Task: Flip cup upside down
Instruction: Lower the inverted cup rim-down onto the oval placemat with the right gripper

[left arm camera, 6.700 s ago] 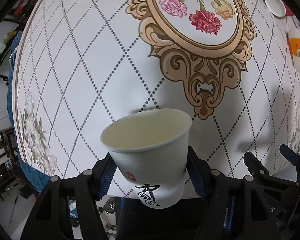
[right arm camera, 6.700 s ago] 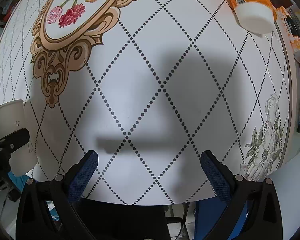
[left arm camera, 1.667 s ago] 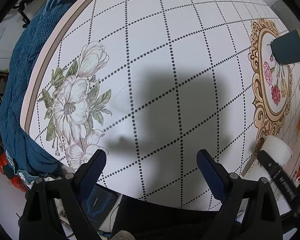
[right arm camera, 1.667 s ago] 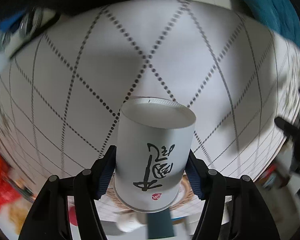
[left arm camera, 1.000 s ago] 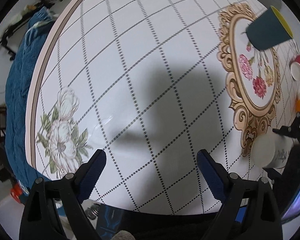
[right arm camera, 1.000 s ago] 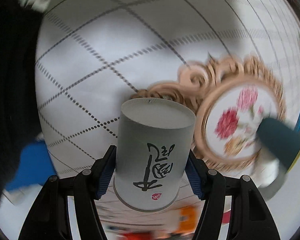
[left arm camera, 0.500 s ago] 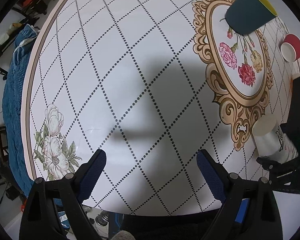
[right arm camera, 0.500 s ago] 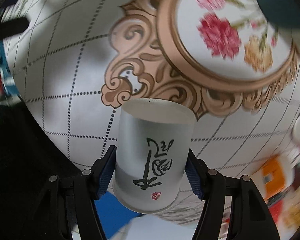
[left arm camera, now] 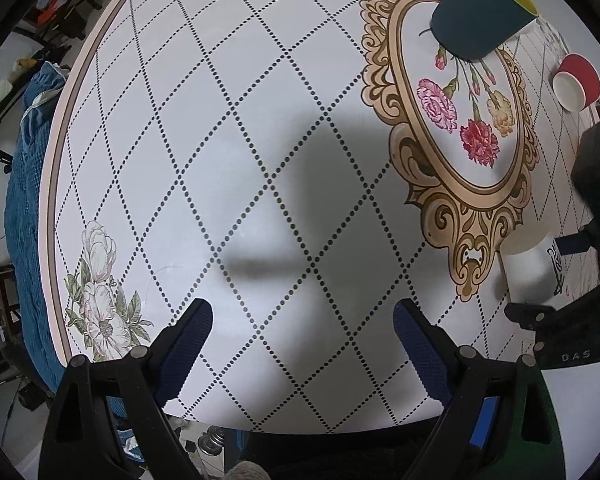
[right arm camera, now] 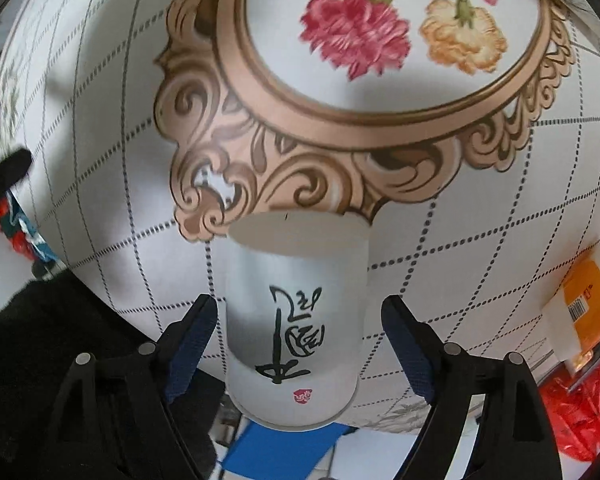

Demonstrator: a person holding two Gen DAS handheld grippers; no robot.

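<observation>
A white paper cup with black calligraphy stands upside down, base up, near the table's front edge. My right gripper is open: its blue pads stand apart from the cup on both sides. The cup also shows in the left wrist view at the far right, below the gold scroll frame, with the right gripper's black body beside it. My left gripper is open and empty over the checked tablecloth.
A dark teal cup stands on the flower medallion at the back. A red bowl is at the far right. An orange-and-white package lies right of the cup. The table edge curves along the left, with blue cloth beyond.
The right gripper's jaws have opened off the inverted cup, which now stands on the table. The left gripper has shifted slightly and stays open.
</observation>
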